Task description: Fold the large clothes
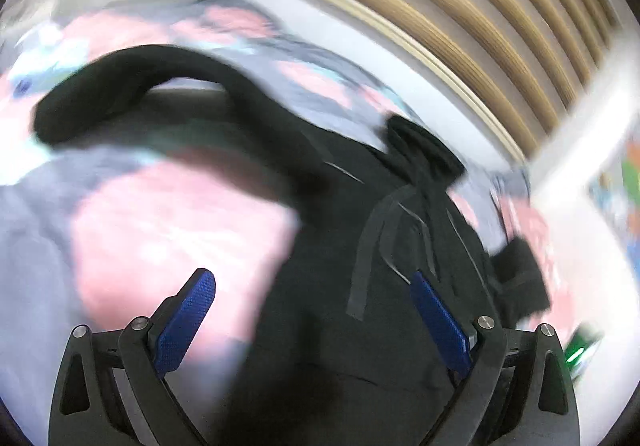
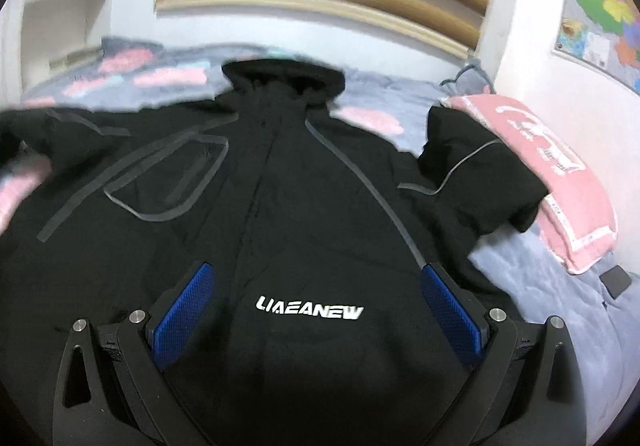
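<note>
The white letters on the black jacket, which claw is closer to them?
The right claw. It hangs open right above the white letters on the black jacket. The left claw is open over another part, with no letters in its view.

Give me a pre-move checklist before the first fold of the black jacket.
1. Left gripper open, empty: ok.
2. Right gripper open, empty: ok.
3. Jacket front up, logo showing: ok.
4. Sleeve lying flat: not ok, bunched against the pink pillow.
5. Hood flat: cannot tell, blurred.
6. Other sleeve spread out: not ok, curled on the quilt.
</note>
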A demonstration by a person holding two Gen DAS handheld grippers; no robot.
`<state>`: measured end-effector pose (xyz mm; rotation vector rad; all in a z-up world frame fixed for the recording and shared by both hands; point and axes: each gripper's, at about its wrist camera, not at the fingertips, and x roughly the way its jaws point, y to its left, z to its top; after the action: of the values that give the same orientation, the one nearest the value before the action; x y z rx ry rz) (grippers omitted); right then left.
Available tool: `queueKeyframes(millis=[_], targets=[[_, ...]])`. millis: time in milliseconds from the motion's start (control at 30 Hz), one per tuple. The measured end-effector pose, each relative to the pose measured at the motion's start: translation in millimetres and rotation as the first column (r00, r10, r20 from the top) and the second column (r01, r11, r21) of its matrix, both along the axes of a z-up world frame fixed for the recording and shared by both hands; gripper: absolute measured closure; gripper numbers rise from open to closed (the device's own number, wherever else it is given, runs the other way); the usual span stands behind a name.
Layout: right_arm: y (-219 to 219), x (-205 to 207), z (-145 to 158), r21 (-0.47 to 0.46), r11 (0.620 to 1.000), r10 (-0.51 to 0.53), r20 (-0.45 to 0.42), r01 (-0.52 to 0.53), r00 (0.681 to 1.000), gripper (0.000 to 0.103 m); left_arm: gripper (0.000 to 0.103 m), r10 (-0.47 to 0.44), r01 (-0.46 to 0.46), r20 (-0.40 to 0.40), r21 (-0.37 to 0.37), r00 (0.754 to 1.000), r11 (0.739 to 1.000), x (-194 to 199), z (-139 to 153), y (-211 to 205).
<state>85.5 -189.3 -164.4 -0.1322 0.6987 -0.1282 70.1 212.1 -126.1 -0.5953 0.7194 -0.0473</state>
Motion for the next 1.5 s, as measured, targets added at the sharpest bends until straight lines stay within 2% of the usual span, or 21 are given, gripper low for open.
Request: queueKeyframes(millis=[100,167,300,433,500,567,633,700,767,800,833,867,933,1000,1033,1100,1200,1267,1300,1367,1500], targets=[[-8,17,-37,0.044,0.999,-0.015,-0.104,0.020,0.994,0.000,0.005,0.115,-0.115,-0.001,-0.085,0.993,0.990,-2,-2,66],[-17,18,-36,0.088,0.996,-0.009,-0.102,0.018,0.995,0.000,0.005,0.188,-0.185,0.015,-0.115,0.982,0.976,-5,5,109],[-21,21,-40,0.119,0.993,-0.002,-0.113,0.015,0.994,0.000,0.005,0.269,-0.266,-0.005,-0.157,0.963,0.951,0,13,153],[-19,18,-41,0.109,0.994,0.004,-0.106,0.007,0.994,0.000,0.005,0.295,-0.314,-0.109,-0.286,0.949,0.905,23,-11,186],[-18,18,-41,0.109,0.994,0.007,-0.108,0.005,0.994,0.000,0.005,0.296,-0.331,-0.150,-0.379,0.943,0.864,39,-30,195],[-18,17,-41,0.112,0.994,0.010,-0.111,0.003,0.994,0.000,0.005,0.307,-0.355,-0.180,-0.431,0.935,0.829,58,-46,206],[-19,18,-42,0.117,0.993,0.013,-0.116,0.000,0.993,0.000,0.005,0.322,-0.381,-0.206,-0.442,0.924,0.812,72,-57,213],[-20,19,-42,0.121,0.993,0.016,-0.119,-0.001,0.993,0.000,0.020,0.353,-0.418,-0.228,-0.394,0.907,0.819,85,-58,216],[-20,19,-43,0.126,0.992,0.018,-0.120,-0.002,0.993,0.000,0.059,0.387,-0.434,-0.217,-0.245,0.896,0.867,97,-44,214],[-20,20,-43,0.127,0.992,0.018,-0.120,-0.003,0.993,0.000,0.066,0.389,-0.414,-0.175,-0.140,0.904,0.899,103,-29,209],[-21,20,-43,0.130,0.992,0.020,-0.121,-0.004,0.992,0.000,0.075,0.381,-0.392,-0.138,-0.061,0.914,0.918,108,-15,207],[-21,20,-43,0.131,0.991,0.021,-0.121,-0.005,0.992,0.000,0.077,0.373,-0.371,-0.084,0.043,0.924,0.928,112,6,201],[-21,21,-44,0.135,0.991,0.024,-0.124,-0.007,0.992,0.000,0.077,0.368,-0.368,0.030,0.169,0.929,0.914,115,42,195],[-21,21,-45,0.137,0.991,0.025,-0.124,-0.008,0.992,0.000,0.078,0.334,-0.343,0.076,0.213,0.939,0.915,123,65,198],[-21,21,-46,0.138,0.990,0.025,-0.124,-0.008,0.992,0.000,0.079,0.317,-0.326,0.076,0.227,0.945,0.918,131,70,202],[-22,21,-46,0.138,0.990,0.025,-0.123,-0.008,0.992,0.000,0.079,0.312,-0.305,0.024,0.295,0.950,0.906,150,64,208],[-22,21,-47,0.139,0.990,0.025,-0.123,-0.007,0.992,0.000,0.079,0.326,-0.274,-0.098,0.353,0.940,0.895,173,35,215],[-22,21,-47,0.141,0.990,0.026,-0.124,-0.008,0.992,0.000,0.080,0.336,-0.259,-0.131,0.403,0.933,0.878,179,19,212],[-22,22,-47,0.142,0.990,0.027,-0.124,-0.009,0.992,0.000,0.080,0.333,-0.250,-0.128,0.430,0.934,0.867,178,17,207],[-22,21,-47,0.145,0.989,0.028,-0.124,-0.010,0.992,0.000,0.080,0.291,-0.217,-0.092,0.466,0.952,0.858,172,24,187],[-23,22,-48,0.153,0.988,0.033,-0.123,-0.014,0.992,0.000,0.080,0.122,-0.123,0.039,0.543,0.992,0.831,158,73,115]])
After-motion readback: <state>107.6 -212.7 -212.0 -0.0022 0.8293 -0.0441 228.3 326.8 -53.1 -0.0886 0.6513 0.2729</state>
